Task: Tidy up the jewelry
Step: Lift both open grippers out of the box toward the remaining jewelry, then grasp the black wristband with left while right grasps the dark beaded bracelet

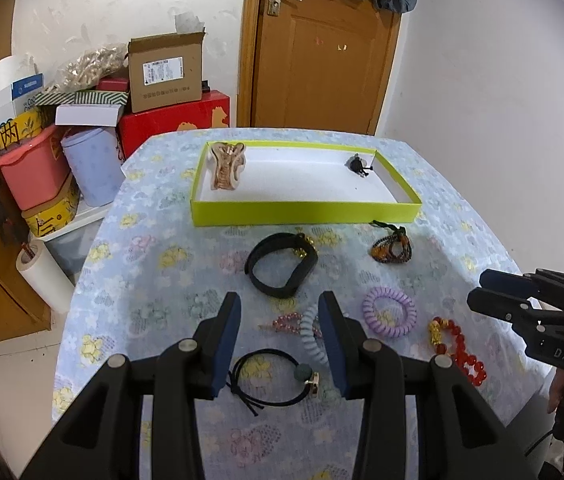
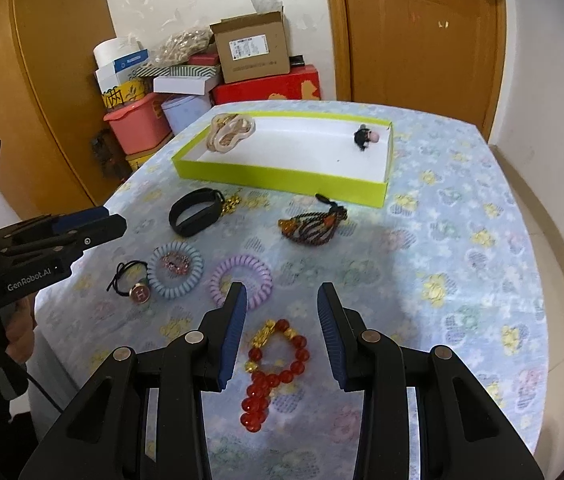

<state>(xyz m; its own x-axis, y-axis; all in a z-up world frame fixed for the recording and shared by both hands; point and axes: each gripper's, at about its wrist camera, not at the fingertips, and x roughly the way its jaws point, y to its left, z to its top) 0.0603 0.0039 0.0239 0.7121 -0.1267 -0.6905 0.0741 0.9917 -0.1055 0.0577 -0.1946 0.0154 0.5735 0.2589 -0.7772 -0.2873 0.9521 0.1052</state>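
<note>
Black elastic hair tie [image 1: 271, 376] with a round charm lies nearest the left gripper [image 1: 279, 344], whose blue pads stand spread wide with nothing between them, above a flower-print tablecloth [image 1: 153, 280]. At the right gripper [image 2: 282, 334], equally released and empty, a red bead bracelet [image 2: 271, 372] with gold charms sits between the fingers at 6 o'clock.

From 9 o'clock across the table: black band [image 2: 195, 212], blue coil hair tie [image 2: 175, 270] ringing a pink beaded clip [image 2: 173, 263], purple coil hair tie [image 2: 240, 278], and a brown braided bracelet [image 2: 314, 226] near the centre. At 12 o'clock stands the lime-green box [image 2: 282, 178], holding only a beige claw clip [image 2: 229, 132] at its left end and a small black hair tie [image 2: 366, 138] at its right; seven pieces remain outside.

Risks, judging from the layout: the loose red beads could slip or drape from a pinch on a single strand, and the clip nested inside the blue coil could be dragged along when either is lifted. Both tools working close together could also collide.

Legible writing: "GenRobot.AI" on the left gripper's body in the right wrist view, "DAS" on the right gripper [image 1: 522, 300], and an "H" on the hair tie's charm [image 2: 140, 293].
</note>
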